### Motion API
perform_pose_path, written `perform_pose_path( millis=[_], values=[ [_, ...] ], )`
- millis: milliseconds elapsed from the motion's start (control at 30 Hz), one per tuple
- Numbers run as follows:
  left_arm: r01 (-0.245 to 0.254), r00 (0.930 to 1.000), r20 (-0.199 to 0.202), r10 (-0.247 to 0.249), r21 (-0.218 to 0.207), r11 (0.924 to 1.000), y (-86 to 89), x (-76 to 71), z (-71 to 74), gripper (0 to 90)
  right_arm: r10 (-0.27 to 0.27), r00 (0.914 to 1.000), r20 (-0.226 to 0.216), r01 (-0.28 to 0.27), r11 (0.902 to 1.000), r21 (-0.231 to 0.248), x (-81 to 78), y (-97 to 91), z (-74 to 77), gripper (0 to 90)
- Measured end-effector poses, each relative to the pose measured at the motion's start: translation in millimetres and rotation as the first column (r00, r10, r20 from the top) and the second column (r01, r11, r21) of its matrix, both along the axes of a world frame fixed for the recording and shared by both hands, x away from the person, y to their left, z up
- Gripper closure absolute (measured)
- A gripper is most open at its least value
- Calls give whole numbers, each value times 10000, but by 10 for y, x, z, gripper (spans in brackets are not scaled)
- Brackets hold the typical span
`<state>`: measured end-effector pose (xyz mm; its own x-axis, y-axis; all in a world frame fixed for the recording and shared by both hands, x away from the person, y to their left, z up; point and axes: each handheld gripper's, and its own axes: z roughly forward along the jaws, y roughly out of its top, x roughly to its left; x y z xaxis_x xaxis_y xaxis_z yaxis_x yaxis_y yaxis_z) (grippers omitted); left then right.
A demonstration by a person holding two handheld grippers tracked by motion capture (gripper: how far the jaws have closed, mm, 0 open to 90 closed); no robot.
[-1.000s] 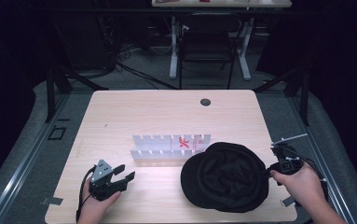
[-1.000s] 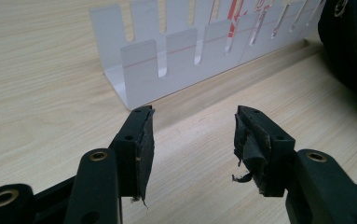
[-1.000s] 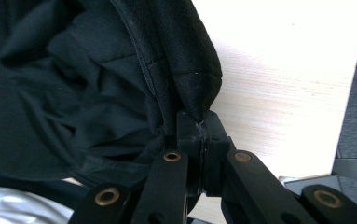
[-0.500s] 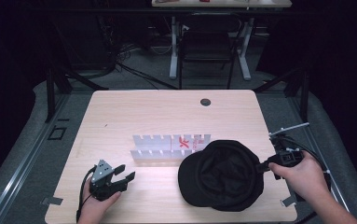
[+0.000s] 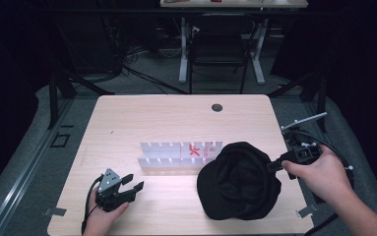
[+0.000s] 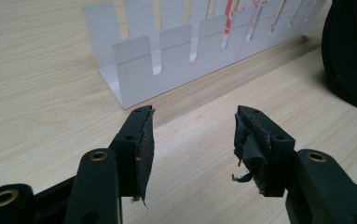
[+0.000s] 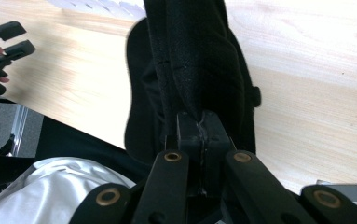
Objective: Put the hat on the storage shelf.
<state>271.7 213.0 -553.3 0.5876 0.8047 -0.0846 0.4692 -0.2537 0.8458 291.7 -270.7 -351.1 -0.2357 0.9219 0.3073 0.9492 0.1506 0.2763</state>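
We take the white slotted rack (image 5: 181,156) as our landmark on the table (image 5: 156,118). The black cap (image 5: 238,181) lies just to its right and a little nearer us, its edge touching or nearly touching the rack's right end; from above we cannot quite tell which. Our right gripper (image 5: 274,164) has its jaws clamped on the cap's fabric at the side away from the rack, pinching a fold so that the cloth rises along them, probably to lift or drag the cap. Our left gripper (image 5: 133,183) waits in front of the rack's left end, jaws spread wide and holding nothing, aimed at the rack, perhaps ready to steady it.
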Motion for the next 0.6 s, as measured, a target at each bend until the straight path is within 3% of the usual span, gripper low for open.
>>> perform_pose_path(
  millis=[333,600],
  values=[
    [54,10000,-50,-54,3,10000,-10,-1,-2,476,13,9997,244,-7,9997,-261,-5,63,361,893],
    [68,10000,-44,-67,42,10000,-17,0,-3,477,-195,9988,452,207,9994,-263,19,29,476,893]
  ],
)
